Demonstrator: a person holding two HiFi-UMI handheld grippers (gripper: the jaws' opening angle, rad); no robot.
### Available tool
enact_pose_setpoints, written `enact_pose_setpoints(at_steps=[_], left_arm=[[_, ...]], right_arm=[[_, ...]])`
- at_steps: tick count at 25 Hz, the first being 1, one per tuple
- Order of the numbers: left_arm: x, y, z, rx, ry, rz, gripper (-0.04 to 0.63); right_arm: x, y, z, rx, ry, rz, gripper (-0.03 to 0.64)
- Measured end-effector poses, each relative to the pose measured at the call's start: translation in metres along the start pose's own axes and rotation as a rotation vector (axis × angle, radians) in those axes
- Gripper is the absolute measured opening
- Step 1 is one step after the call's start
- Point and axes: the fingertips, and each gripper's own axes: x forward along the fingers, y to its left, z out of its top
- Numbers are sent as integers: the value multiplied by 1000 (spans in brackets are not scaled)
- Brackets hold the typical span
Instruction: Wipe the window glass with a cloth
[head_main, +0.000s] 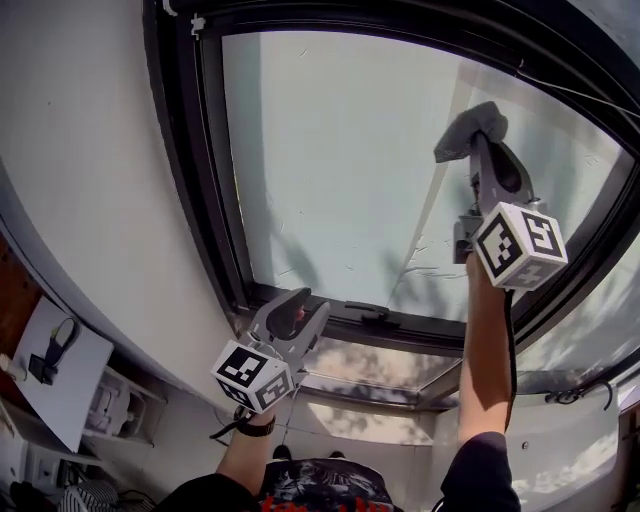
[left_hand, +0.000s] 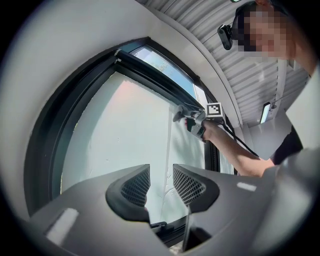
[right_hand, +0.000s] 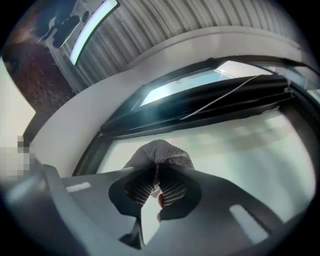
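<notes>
The window glass (head_main: 340, 170) fills the head view inside a black frame (head_main: 190, 170). A grey cloth (head_main: 468, 130) is bunched at the tip of my right gripper (head_main: 478, 140), which is shut on it and holds it against the upper right of the pane. In the right gripper view the cloth (right_hand: 159, 155) bulges out past the jaws. My left gripper (head_main: 300, 305) hangs low by the bottom frame, open and empty. In the left gripper view the jaws of the left gripper (left_hand: 161, 186) stand apart, with the glass (left_hand: 125, 130) beyond them and the right gripper (left_hand: 192, 117) at the upper right.
White wall (head_main: 90, 200) curves round the window's left side. A black latch (head_main: 368, 314) sits on the bottom rail. A white shelf (head_main: 65, 370) with a small black item lies at lower left. A thin cord (head_main: 580, 95) runs across the upper right.
</notes>
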Motion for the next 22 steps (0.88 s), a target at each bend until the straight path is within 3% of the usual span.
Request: enact_pose_setpoints(at_steps=[5, 10, 16, 20, 22], left_arm=[[-16, 13, 9, 23, -16, 59, 121], [-34, 27, 10, 26, -2, 113, 121], [-46, 27, 9, 41, 29, 109, 121], [-51, 27, 12, 46, 30, 101, 120], [-54, 28, 14, 48, 29, 95, 121]], right_arm=[[60, 145, -32, -60, 19, 179, 15], [100, 239, -63, -54, 41, 266, 15], [144, 294, -104, 43, 103, 367, 12], [156, 314, -101, 92, 104, 434, 6], [158, 308, -97, 87, 105, 420, 6]])
